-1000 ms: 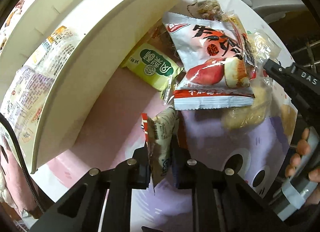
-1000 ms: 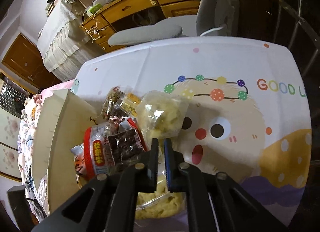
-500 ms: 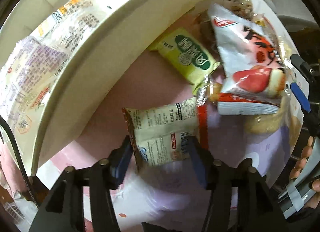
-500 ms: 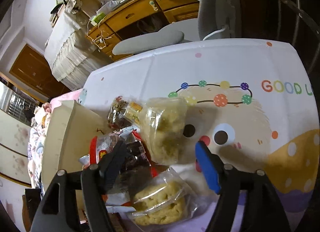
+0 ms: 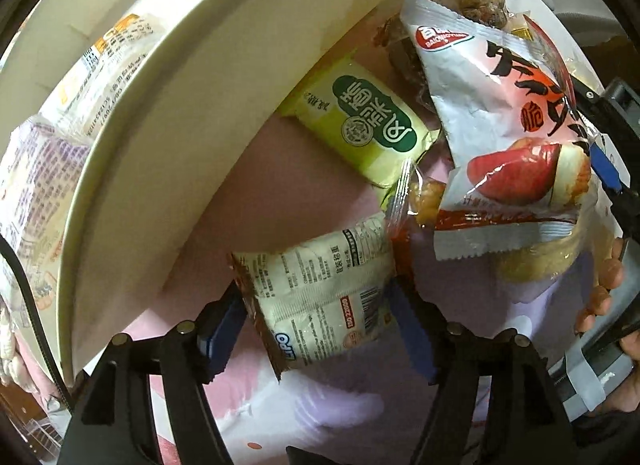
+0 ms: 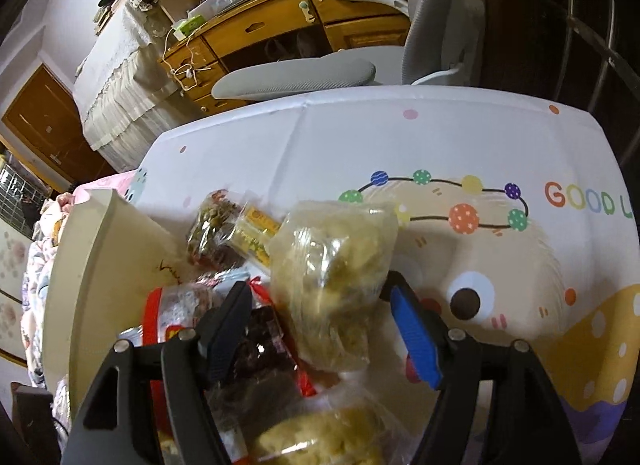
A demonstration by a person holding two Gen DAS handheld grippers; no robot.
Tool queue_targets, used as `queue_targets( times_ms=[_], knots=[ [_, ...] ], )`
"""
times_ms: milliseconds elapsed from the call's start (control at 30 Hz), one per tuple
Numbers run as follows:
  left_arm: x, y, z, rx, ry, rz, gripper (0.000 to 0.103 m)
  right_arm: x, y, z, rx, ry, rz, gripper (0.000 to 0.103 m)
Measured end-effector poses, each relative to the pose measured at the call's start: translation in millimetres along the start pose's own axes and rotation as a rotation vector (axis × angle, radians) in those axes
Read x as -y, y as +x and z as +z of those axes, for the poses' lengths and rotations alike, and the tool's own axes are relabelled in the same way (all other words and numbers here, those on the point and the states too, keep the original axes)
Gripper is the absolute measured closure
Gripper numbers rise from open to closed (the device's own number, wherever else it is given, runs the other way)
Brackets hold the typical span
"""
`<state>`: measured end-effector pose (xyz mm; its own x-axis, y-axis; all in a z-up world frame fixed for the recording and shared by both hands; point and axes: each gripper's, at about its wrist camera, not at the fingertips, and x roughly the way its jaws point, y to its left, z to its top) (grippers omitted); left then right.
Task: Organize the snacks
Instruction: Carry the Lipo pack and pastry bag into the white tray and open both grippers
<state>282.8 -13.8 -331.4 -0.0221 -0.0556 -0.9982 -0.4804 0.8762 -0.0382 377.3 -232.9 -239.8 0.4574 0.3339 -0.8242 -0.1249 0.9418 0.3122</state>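
In the left wrist view my left gripper (image 5: 316, 325) is open. A white snack packet (image 5: 320, 285) lies flat on the cloth between its jaws. Beyond it lie a green packet (image 5: 372, 129) and a red and white bag (image 5: 504, 133). The white storage box (image 5: 208, 77) stands to the left with packets (image 5: 44, 153) inside. In the right wrist view my right gripper (image 6: 320, 329) is open, its jaws on either side of a clear bag of yellow snacks (image 6: 336, 281). Another clear bag (image 6: 328, 437) lies below it.
A red-labelled packet with dark contents (image 6: 256, 361) and a bag of dried fruit (image 6: 224, 229) lie left of the right gripper. The box wall (image 6: 92, 285) stands at the far left. The patterned tablecloth (image 6: 480, 145) stretches to the right. A grey chair (image 6: 304, 77) and a wooden desk (image 6: 280, 25) stand beyond.
Both grippers have opened. The left one let go of the white packet, which now lies flat. The right one spread its jaws around the clear bag.
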Motion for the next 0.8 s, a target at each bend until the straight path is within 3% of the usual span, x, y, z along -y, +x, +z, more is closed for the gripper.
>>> queue_targets(
  times_ms=[133,233,500,800],
  knots=[
    [-0.6,-9.1,1.0,0.018,-0.009,-0.002,0.045,1.9,4.8,0.2,-0.001,0.004,-0.025,0.055],
    [-2.4,-15.2,1.2,0.024,-0.009,-0.016,0.048,1.7,2.5,0.2,0.005,0.01,-0.033,0.062],
    [-19.1,-24.8,-11.4,0.039,-0.012,-0.072,0.055,13.8,-17.5,-7.4,0.021,0.048,-0.081,0.07],
    [-23.0,-23.6,-47.6,0.018,0.018,-0.061,0.057,26.2,-57.8,-29.9,0.058,0.073,-0.087,0.071]
  ],
)
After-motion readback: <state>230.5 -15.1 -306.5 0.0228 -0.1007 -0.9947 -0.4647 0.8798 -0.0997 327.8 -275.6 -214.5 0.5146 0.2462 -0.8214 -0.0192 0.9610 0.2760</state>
